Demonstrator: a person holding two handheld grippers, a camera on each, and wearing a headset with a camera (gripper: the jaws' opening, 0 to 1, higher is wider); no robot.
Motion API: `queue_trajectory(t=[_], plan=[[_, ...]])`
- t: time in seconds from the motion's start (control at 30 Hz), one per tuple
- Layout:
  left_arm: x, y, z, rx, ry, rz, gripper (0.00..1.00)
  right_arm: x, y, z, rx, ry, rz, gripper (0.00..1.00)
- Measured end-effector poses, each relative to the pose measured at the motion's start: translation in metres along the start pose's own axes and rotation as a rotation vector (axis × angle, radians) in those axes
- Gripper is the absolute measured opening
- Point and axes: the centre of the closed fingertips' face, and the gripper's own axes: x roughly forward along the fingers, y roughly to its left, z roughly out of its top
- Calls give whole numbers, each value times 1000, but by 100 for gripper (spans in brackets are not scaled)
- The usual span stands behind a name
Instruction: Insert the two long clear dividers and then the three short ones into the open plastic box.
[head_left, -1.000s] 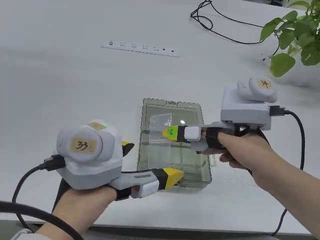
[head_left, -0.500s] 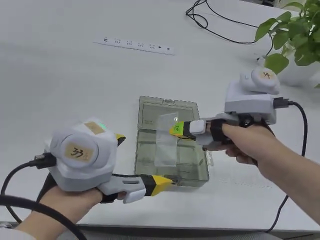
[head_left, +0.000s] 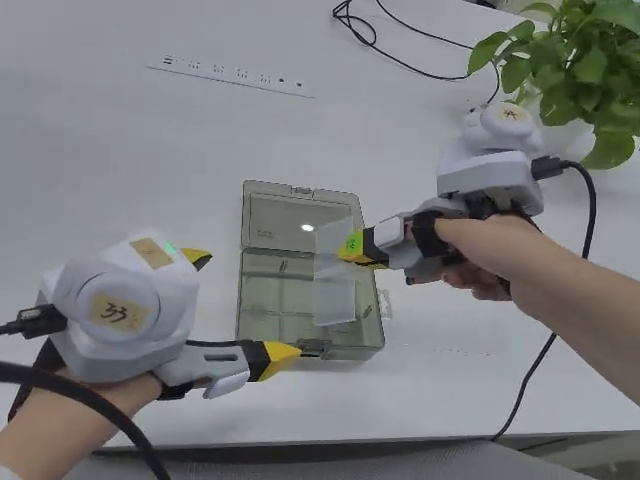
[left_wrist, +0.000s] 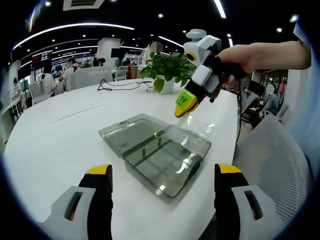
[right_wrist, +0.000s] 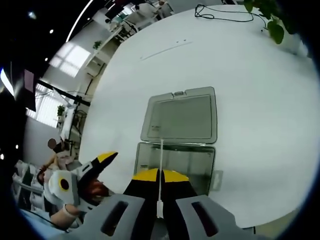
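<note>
Overhead, right gripper (head_left: 346, 248) pinches a clear, flat divider (head_left: 335, 288) above the smoky open box (head_left: 244, 292); left gripper (left_wrist: 163, 172) spread.

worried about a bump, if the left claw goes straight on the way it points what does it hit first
Probably the near wall of the open plastic box, which sits dead ahead of the open left claw. Depth is hard to judge, but nothing shows in between.

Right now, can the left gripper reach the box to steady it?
Probably yes: the left gripper is open, and the box lies just ahead of its jaws with nothing in between. The right gripper holds a divider above the box's farther side.
</note>
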Motion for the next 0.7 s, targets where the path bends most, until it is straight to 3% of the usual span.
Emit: queue_trajectory(t=[0.17, 0.33, 0.47, 0.7], plan=[[2, 1, 4, 4, -23, -1, 85, -1, -9, -2, 5, 71, -64, 2], [3, 0, 5, 22, -36, -2, 90, 4, -19, 5, 14, 108, -109, 2], [5, -1, 4, 37, -30, -3, 94, 8, -24, -3, 9, 172, -157, 2], [5, -3, 3, 40, -29, -12, 93, 13, -25, -10, 20, 192, -179, 2]])
